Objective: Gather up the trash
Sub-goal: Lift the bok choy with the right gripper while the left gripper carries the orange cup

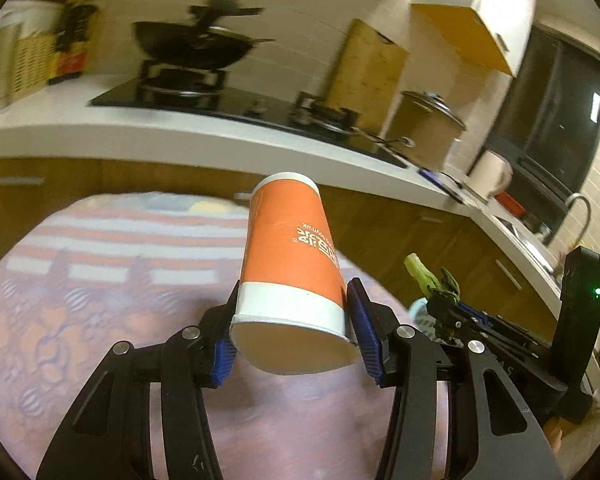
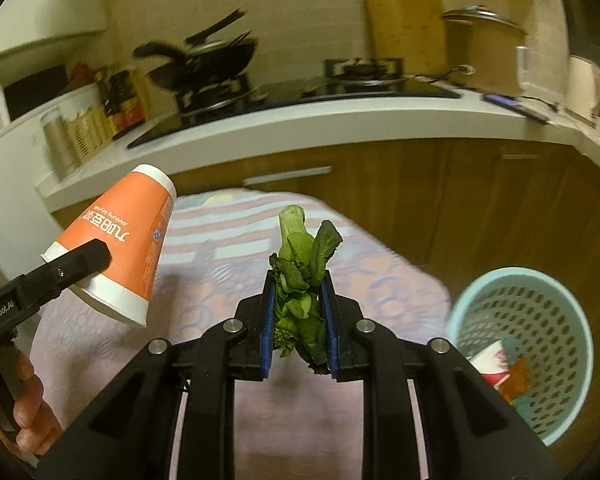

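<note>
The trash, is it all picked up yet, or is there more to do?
Partly. Some crumpled wrappers already lie inside the pale blue perforated plastic basket. In hand: the left gripper clamps an orange and white paper cup, and the right gripper pinches wilted green vegetable scraps. Left to do: drop both into the basket, which sits beside the patterned table.

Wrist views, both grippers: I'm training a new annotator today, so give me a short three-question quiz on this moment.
1. True or false: the left gripper is shut on the orange paper cup.
2. What does the right gripper hold? A) a spoon B) leafy green vegetable scraps C) nothing
3. Fill in: the light blue perforated basket sits to the ____ of the right gripper in the right wrist view.

Key:
1. True; its blue pads clamp the cup near the rim.
2. B
3. Right; some trash already lies inside.
</note>
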Action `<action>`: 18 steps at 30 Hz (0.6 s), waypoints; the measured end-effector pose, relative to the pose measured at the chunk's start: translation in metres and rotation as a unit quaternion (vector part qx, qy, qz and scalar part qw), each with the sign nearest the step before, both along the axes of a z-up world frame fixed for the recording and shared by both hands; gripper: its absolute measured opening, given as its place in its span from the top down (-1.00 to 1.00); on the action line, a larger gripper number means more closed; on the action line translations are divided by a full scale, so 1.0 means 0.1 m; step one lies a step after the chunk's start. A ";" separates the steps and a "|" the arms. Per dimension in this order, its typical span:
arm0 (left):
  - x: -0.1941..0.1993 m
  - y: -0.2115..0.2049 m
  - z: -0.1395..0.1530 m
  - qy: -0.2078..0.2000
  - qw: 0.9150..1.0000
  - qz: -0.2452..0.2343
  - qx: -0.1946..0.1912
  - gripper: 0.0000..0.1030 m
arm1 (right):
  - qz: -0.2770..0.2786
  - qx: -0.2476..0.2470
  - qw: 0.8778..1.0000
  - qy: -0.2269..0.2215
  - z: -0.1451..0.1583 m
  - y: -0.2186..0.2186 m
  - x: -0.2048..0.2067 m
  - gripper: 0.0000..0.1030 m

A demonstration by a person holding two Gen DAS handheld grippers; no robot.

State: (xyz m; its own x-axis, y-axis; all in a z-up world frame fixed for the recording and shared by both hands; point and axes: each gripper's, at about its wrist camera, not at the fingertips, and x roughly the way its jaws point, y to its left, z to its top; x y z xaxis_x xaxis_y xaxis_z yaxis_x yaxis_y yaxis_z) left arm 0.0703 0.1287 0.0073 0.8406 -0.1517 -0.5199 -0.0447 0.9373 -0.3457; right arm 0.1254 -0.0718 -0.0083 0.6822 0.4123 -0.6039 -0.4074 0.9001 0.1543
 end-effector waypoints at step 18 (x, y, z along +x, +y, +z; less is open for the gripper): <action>0.85 -1.48 0.04 0.003 0.988 -0.149 0.026 0.06 | -0.133 0.016 0.991 0.005 -0.08 -1.39 0.29 0.66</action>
State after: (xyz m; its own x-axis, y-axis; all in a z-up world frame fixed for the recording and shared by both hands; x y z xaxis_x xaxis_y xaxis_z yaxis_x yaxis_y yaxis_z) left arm 0.1550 -0.0189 0.0110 0.7591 -0.3646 -0.5392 0.2338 0.9258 -0.2970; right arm 0.1548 -0.2104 -0.0167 0.7628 0.2389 -0.6009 -0.1553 0.9697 0.1885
